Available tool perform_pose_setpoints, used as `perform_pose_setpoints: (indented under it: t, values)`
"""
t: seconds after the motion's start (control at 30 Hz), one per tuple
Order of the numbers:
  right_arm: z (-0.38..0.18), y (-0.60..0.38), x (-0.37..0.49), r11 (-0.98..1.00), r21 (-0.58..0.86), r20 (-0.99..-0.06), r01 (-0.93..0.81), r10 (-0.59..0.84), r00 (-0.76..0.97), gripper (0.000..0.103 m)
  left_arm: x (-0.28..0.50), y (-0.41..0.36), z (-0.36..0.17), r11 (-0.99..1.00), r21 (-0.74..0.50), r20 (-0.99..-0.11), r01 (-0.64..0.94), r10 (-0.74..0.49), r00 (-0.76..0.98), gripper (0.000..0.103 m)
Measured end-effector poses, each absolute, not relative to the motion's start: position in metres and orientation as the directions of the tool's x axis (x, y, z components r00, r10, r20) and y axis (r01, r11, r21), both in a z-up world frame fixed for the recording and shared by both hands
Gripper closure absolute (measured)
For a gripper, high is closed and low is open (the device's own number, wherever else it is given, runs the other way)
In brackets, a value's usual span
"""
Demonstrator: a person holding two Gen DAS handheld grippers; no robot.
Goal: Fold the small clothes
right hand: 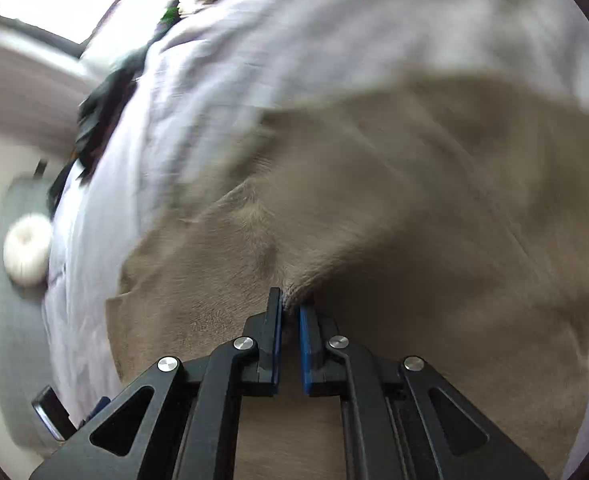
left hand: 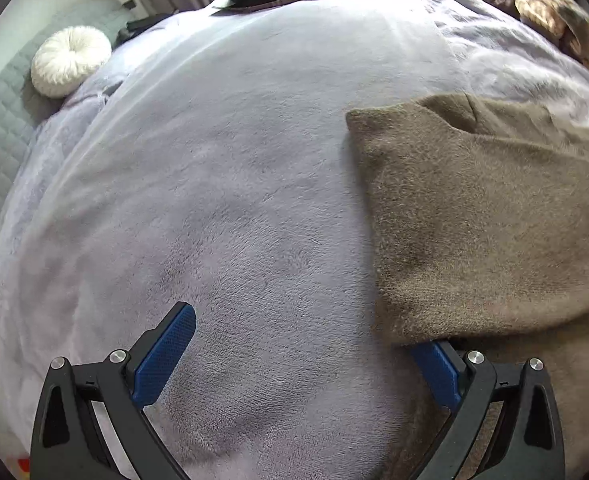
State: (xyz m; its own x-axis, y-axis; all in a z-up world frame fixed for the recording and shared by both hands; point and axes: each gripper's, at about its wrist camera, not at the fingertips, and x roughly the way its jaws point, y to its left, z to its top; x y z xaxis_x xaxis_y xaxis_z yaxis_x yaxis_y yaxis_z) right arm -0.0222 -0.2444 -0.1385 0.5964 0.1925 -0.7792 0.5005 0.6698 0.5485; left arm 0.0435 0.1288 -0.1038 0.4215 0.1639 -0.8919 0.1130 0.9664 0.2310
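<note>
Fuzzy taupe knit garment (left hand: pixel 482 220) lies at 3 o'clock on the lavender fleece bed cover (left hand: pixel 234 180), pinched by the right gripper (right hand: pixel 290 308) with jaws nearly closed, while the left gripper (left hand: pixel 306 332) gapes wide, empty, so the thin fold may slip and sag.

The left wrist view sits low over a pale lilac fleece blanket (left hand: pixel 234 184) on a bed, facing along it toward the far edge, where a round white pleated cushion (left hand: pixel 70 61) lies at the far left corner. The right wrist view is nearer its surface, pressed close against a fuzzy taupe knitted garment (right hand: pixel 394 208), and is tilted and motion-blurred. Both views share the blanket, the garment (left hand: pixel 482 216) and the cushion (right hand: pixel 26 256).
</note>
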Motion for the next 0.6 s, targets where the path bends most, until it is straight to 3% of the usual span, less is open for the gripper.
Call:
perform_pose_setpoints:
  t: [0.1,0.17,0.23,0.3,0.33,0.37,0.47,0.6]
  values:
    - [-0.163,-0.262,-0.042,0.51,0.692,-0.702,0.511,0.308,0.642,0.09,0.045,0.129,-0.105,0.966,0.232,-0.894,0.11,0.167,0.416,0.001]
    - [-0.165,-0.268,-0.046,0.462,0.727,-0.671,0.508,0.316,0.671,0.058,0.045,0.129,-0.106,0.967,0.232,-0.895,0.108,0.169,0.413,0.001]
    - [-0.163,-0.272,-0.044,0.431,0.762,-0.63,0.483,0.321,0.707,0.051,0.045,0.128,-0.105,0.963,0.245,-0.891,0.112,0.178,0.417,0.001]
    - [-0.162,-0.277,-0.036,0.434,0.758,-0.634,0.487,0.315,0.706,0.056,0.046,0.125,-0.104,0.959,0.258,-0.887,0.119,0.187,0.423,0.001]
    - [-0.16,-0.281,-0.031,0.438,0.755,-0.637,0.488,0.31,0.706,0.085,0.048,0.126,-0.103,0.958,0.261,-0.886,0.122,0.187,0.424,0.001]
    - [-0.157,-0.283,-0.029,0.445,0.745,-0.648,0.497,0.305,0.698,0.096,0.048,0.126,-0.102,0.959,0.256,-0.886,0.121,0.183,0.425,0.001]
    - [-0.139,-0.282,-0.033,0.473,0.74,-0.639,0.478,0.274,0.719,0.096,0.05,0.128,-0.098,0.959,0.25,-0.885,0.133,0.17,0.434,0.001]
    - [-0.127,-0.271,-0.051,0.619,0.613,-0.718,0.491,0.178,0.673,0.096,0.047,0.124,-0.101,0.936,0.286,-0.879,0.206,0.17,0.446,0.001]
